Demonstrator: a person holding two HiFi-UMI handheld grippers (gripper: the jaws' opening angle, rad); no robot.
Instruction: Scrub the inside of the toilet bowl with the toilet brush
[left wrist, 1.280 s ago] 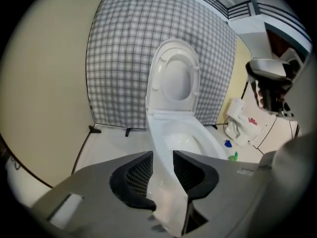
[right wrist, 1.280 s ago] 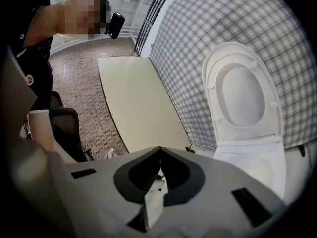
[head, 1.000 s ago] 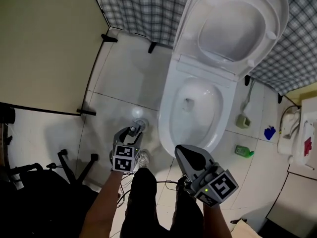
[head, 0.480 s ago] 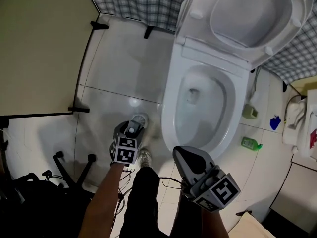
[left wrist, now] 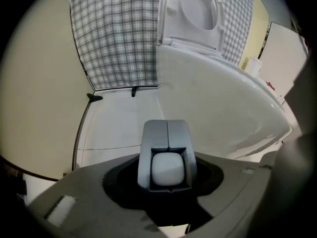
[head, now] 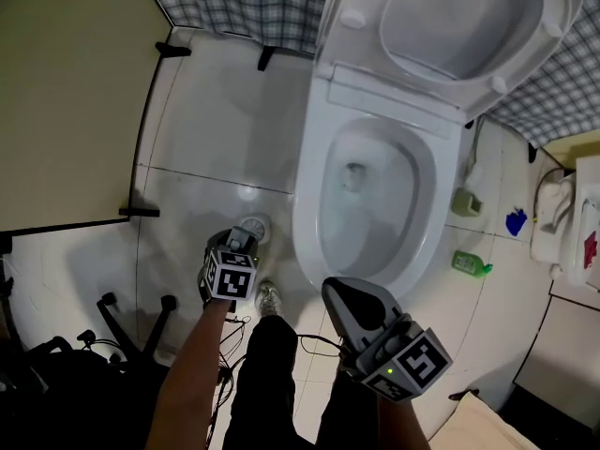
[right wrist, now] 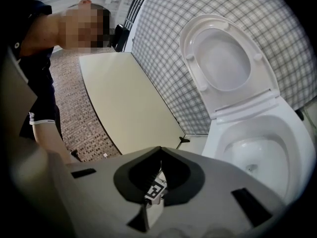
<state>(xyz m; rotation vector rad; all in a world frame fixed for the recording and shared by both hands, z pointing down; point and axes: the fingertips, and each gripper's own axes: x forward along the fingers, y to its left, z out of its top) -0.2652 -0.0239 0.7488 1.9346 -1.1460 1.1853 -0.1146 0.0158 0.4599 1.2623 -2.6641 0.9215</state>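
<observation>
**Item 1, toilet brush [left wrist: 167,168].** We can list only its white, rounded handle end. It stands upright in a round holder [head: 254,225] on the tiled floor [head: 206,157], lower left of centre in the head view and just beside the bowl's left flank. The bristles are hidden, and we judge them to be down inside the holder.

**Item 2, left gripper [head: 241,243].** It points steeply down over the holder so the handle can be taken from above. Its jaws have just been closing and are clamped round the handle end, with their tips meeting beyond it.

**Item 3, right gripper [head: 350,298].** It sits lower centre-right, held nearer level, facing the bowl and well apart from the brush. Its jaws look drawn together with nothing between them. We take it as idle, out of the path of a lift.

**Item 4, toilet bowl [head: 401,209].** It lies centre right, and the brush has not yet reached it. The seat and lid [head: 459,22] are tipped up against the checked wall, which leaves the bowl open for scrubbing.

**Item 5, green bottle [head: 469,264].** It lies on the floor to the right of the bowl and plays no part in this step.

**Step in hand, by our judgement.** The grasp is made, and drawing the brush out of the holder comes next.
</observation>
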